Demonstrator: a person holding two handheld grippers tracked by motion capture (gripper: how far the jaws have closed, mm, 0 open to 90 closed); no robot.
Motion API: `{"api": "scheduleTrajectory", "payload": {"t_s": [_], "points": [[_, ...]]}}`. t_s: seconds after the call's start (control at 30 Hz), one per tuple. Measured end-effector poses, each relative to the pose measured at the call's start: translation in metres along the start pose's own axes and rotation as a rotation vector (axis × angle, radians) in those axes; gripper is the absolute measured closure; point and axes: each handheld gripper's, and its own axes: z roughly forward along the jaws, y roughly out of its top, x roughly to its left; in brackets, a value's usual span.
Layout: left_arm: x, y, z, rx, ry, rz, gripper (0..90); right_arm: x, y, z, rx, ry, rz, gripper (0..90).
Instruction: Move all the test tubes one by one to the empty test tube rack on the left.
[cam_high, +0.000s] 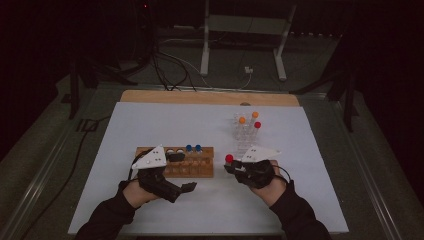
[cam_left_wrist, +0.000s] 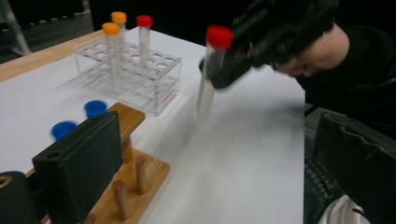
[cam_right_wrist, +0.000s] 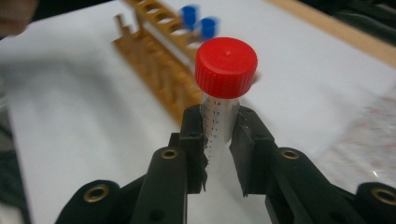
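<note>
Red-capped tube over white tabletop

Red-capped tube scale reads 14, 13, maybe 12.

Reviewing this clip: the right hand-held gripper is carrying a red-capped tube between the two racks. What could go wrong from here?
1. The right hand-held gripper pinches the red-capped tube just under its cap, so the long body hangs free and could swing or slip.
2. The tube's free lower end could catch the wooden rack on approach and tip it or miss a hole.
3. The left hand-held gripper sits close to that rack, beside the blue-capped tubes, and may crowd the placement.
</note>
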Motion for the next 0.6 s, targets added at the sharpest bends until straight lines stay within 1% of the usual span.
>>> {"api": "scheduleTrajectory", "payload": {"t_s": [0.1,0.13,0.2,0.3,0.37,0.47,0.53,0.6], "points": [[-0.001,0.003,0.006,-0.001,-0.009,0.009,3.7,0.01,-0.002,0.003,0.006,0.034,-0.014,74.8],[-0.002,0.004,0.008,0.0,-0.019,0.014,4.4,0.013,-0.002,0.004,0.006,0.041,-0.019,74.8],[-0.003,0.007,0.012,0.005,-0.027,0.025,5.6,0.017,-0.002,0.005,0.009,0.064,-0.019,74.8],[-0.006,0.01,0.019,0.004,-0.046,0.04,8.2,0.024,-0.002,0.008,0.016,0.084,-0.033,74.8],[-0.007,0.011,0.022,-0.003,-0.054,0.048,14.6,0.027,-0.002,0.01,0.016,0.093,-0.04,74.8],[-0.006,0.012,0.028,-0.011,-0.07,0.047,23.2,0.03,-0.001,0.01,0.014,0.101,-0.047,74.8],[-0.005,0.013,0.032,-0.011,-0.071,0.053,28.6,0.031,-0.001,0.01,0.015,0.102,-0.053,74.8],[-0.005,0.013,0.035,-0.012,-0.072,0.055,35.8,0.031,-0.001,0.011,0.016,0.107,-0.048,74.8]]}}
